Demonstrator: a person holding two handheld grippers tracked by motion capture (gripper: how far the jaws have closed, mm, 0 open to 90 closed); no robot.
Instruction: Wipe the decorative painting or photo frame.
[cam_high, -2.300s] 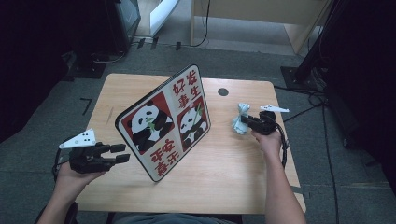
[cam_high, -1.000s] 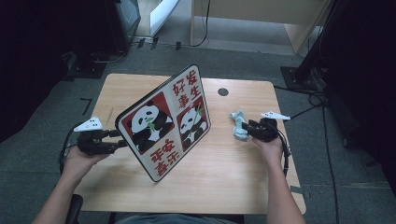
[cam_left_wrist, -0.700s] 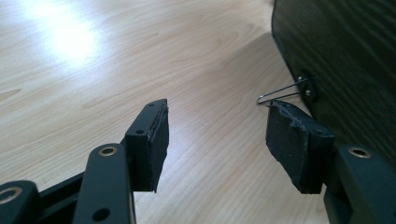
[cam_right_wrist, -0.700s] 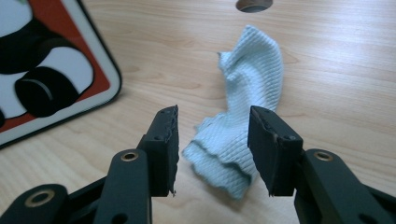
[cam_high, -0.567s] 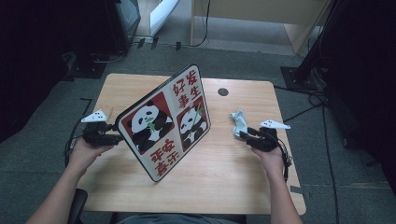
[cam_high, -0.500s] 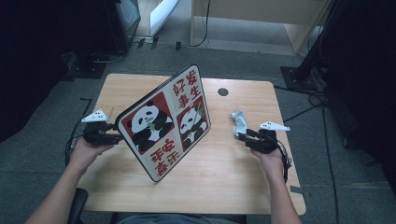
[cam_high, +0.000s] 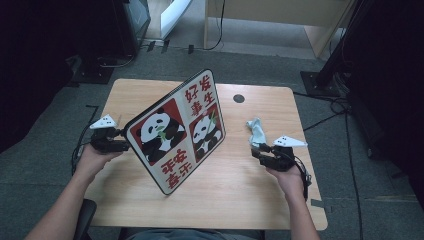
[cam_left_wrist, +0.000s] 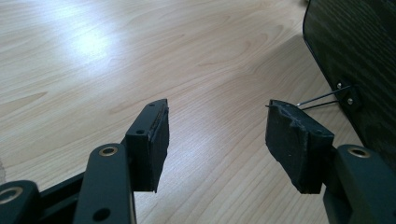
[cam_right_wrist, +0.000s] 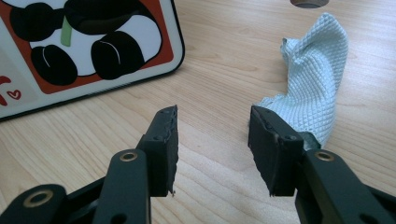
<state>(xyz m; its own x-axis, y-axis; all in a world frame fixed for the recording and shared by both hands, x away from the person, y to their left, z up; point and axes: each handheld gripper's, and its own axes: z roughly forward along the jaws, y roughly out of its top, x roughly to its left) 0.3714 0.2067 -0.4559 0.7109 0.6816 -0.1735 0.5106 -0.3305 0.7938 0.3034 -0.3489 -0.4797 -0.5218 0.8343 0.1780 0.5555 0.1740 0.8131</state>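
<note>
Inspection, taking the panda board (cam_high: 175, 131) as reference. It stands tilted on the table (cam_high: 235, 190), propped from behind on a wire stand (cam_left_wrist: 322, 99).

My right gripper (cam_high: 260, 151) has left the pale green cloth (cam_high: 257, 131): a couple of seconds ago it was at the cloth, and now it sits drawn back toward me, jaws parted to a middling gap with nothing between them. The cloth lies crumpled on the table to the right of the board, just beyond my right jaw tips.

My left gripper (cam_high: 122, 146) has closed in on the board's left edge from well off it. Its jaws stand fairly wide, empty, just behind that edge.

Judgement: the cloth has been set down, and the board is next to be handled.
</note>
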